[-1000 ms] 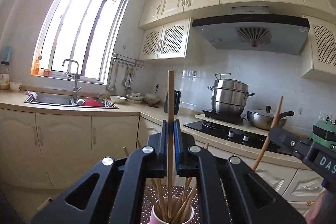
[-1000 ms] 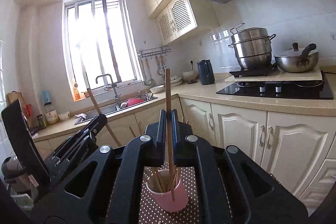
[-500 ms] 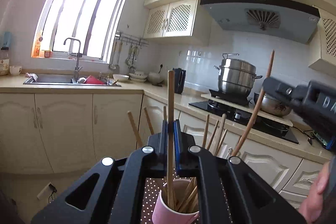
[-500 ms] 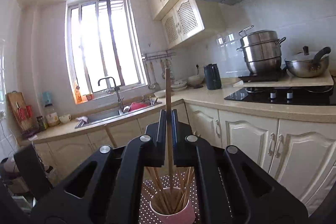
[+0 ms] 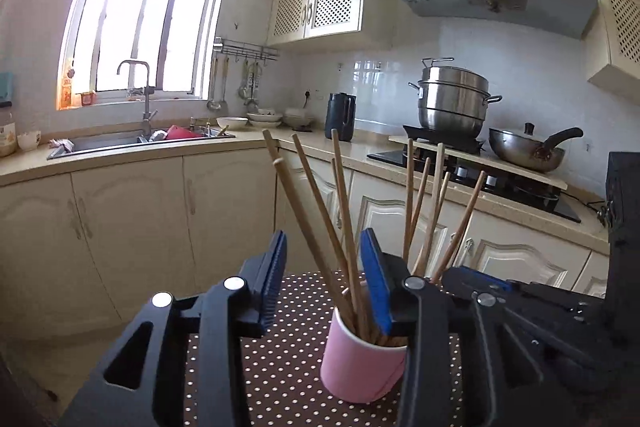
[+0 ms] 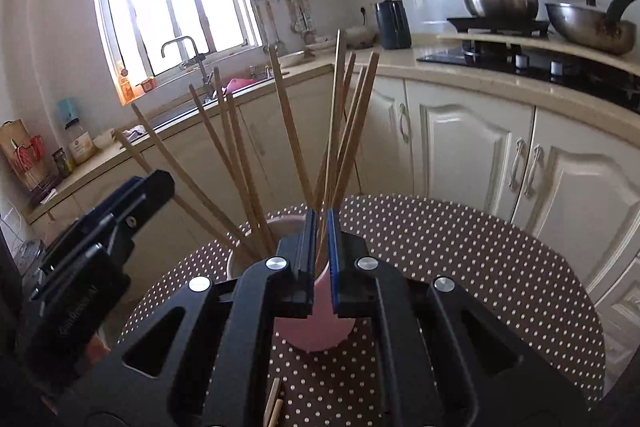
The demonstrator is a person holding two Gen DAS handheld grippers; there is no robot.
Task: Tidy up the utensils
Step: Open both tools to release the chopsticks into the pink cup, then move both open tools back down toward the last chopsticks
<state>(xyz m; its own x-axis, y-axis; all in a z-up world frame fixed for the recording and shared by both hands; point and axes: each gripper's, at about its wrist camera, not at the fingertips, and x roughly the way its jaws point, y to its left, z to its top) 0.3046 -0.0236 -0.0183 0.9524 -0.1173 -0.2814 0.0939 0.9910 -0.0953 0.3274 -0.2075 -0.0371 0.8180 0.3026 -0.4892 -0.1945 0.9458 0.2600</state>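
A pink cup stands on the dotted tablecloth with several wooden chopsticks fanned out in it. My left gripper hovers just before the cup, its jaws opening. Two chopsticks lean through the gap and touch neither blue pad. In the right wrist view the cup sits right under my right gripper. Its jaws are opening by a narrow slit, with a chopstick rising loose beyond the tips. Each gripper shows in the other's view: the right gripper and the left gripper.
The round table has a brown polka-dot cloth. Two loose chopsticks lie on it near the camera. Behind are cream cabinets, a sink, a dark kettle, and a steamer pot and pan on the hob.
Both grippers sank toward the cup, each shut on an upright chopstick. Now both jaws have parted and those chopsticks rest in the cup with the others.
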